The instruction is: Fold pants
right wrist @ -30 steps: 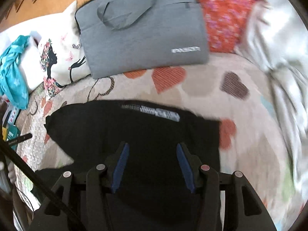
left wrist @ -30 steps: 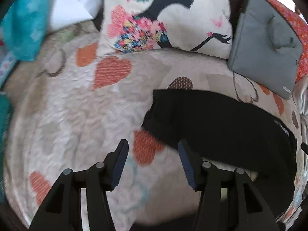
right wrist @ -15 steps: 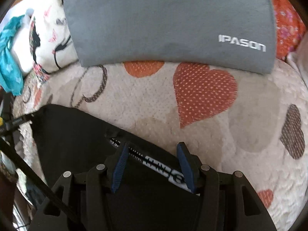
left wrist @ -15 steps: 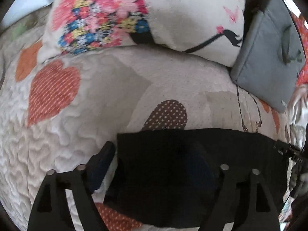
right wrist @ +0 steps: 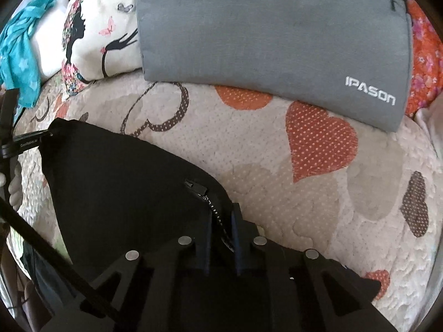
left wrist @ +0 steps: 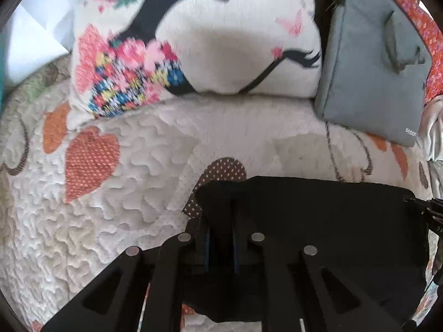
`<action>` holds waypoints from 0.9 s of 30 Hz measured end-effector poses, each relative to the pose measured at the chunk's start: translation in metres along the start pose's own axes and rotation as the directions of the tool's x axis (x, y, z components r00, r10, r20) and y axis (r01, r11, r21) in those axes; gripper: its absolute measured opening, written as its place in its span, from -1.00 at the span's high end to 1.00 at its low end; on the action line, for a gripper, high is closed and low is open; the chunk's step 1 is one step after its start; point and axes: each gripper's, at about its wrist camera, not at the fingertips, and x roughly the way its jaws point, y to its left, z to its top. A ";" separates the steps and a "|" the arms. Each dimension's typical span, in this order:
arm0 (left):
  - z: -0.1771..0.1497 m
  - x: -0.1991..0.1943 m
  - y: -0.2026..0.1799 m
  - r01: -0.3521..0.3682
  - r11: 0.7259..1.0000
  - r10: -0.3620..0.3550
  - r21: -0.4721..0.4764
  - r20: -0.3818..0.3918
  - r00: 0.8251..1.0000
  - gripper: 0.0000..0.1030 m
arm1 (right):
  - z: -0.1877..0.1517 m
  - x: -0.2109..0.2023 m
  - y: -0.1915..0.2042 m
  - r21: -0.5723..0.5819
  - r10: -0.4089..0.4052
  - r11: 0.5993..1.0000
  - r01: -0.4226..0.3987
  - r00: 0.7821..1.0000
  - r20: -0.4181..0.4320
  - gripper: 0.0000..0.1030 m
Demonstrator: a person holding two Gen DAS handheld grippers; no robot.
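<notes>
The black pants [left wrist: 318,221] lie folded on a heart-patterned quilt [left wrist: 138,193]. My left gripper [left wrist: 220,238] is shut on the pants' near left corner, with black cloth pinched between the blue pads. In the right wrist view the pants [right wrist: 124,182] spread to the left, and my right gripper [right wrist: 221,229] is shut on their waistband edge with the white-lettered elastic [right wrist: 213,207]. The left gripper's tip [right wrist: 27,141] shows holding the far left corner. The right gripper's tip [left wrist: 426,207] shows at the pants' right edge.
A white pillow with a floral silhouette print [left wrist: 193,41] and a grey IPASON laptop bag [right wrist: 263,36] lie at the back of the bed. A teal cloth [right wrist: 19,55] is at far left, and an orange floral fabric [right wrist: 423,49] at far right.
Both grippers have gone from open above the pants to shut on the cloth. The left one closed on the corner, the right one on the waistband edge.
</notes>
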 end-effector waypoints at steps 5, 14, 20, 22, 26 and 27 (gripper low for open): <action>-0.007 -0.038 -0.009 -0.033 0.998 0.029 0.055 0.065 0.997 0.79 | -0.010 -0.033 0.010 0.001 -0.030 1.000 0.030 0.999 0.045 0.76; -0.056 -0.114 -0.006 -0.047 0.997 0.037 0.060 0.161 0.986 0.79 | -0.049 -0.099 0.045 -0.010 -0.058 0.998 0.059 0.992 0.111 0.76; -0.114 -0.154 0.002 -0.049 0.997 0.036 0.065 0.193 0.980 0.78 | -0.099 -0.121 0.066 0.004 -0.041 0.999 0.041 0.993 0.112 0.76; -0.135 -0.161 0.007 -0.047 0.997 0.036 0.056 0.192 0.981 0.77 | -0.120 -0.122 0.074 0.002 -0.045 0.999 0.045 0.994 0.101 0.77; -0.181 -0.163 0.013 -0.049 0.997 0.040 0.054 0.161 0.986 0.75 | -0.164 -0.119 0.087 0.004 -0.048 0.999 0.048 0.997 0.068 0.81; -0.192 -0.161 0.014 -0.051 0.997 0.041 0.062 0.149 0.988 0.75 | -0.174 -0.117 0.089 0.005 -0.047 0.999 0.047 0.997 0.059 0.80</action>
